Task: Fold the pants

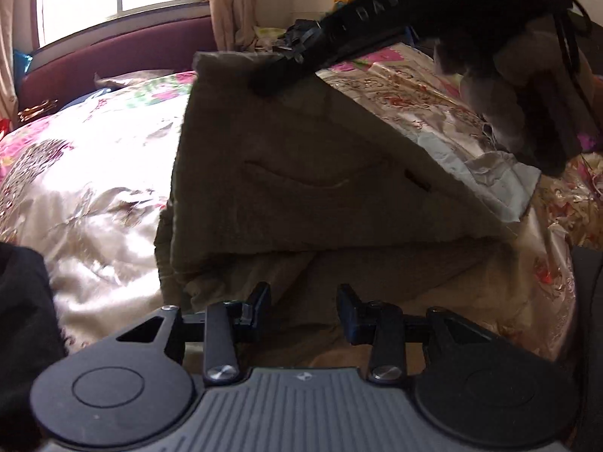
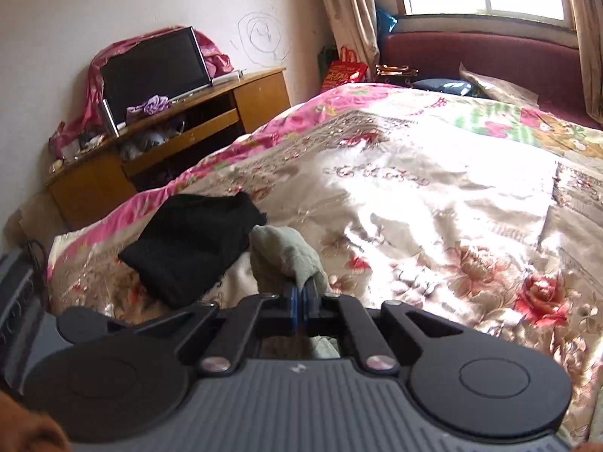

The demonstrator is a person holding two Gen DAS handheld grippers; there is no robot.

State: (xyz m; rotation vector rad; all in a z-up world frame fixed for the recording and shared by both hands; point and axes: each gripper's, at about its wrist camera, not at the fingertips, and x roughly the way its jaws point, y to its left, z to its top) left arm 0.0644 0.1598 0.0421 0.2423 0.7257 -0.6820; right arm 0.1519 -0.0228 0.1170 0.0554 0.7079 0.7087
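Olive-brown pants (image 1: 301, 173) lie partly folded on the floral bedspread (image 1: 94, 188). One part is lifted into a slanted sheet. My left gripper (image 1: 303, 303) is open, its jaws apart just above the lower fold of the pants, holding nothing. My right gripper (image 2: 300, 301) is shut on a corner of the pants (image 2: 286, 256), which bunches up past its fingers. In the left wrist view the right gripper (image 1: 290, 56) holds the raised top corner of the pants.
A folded black garment (image 2: 196, 248) lies on the bed's left side, also at the left edge of the left wrist view (image 1: 22, 320). A wooden TV stand (image 2: 169, 128) stands by the wall. A maroon headboard (image 2: 490, 60) sits under the window.
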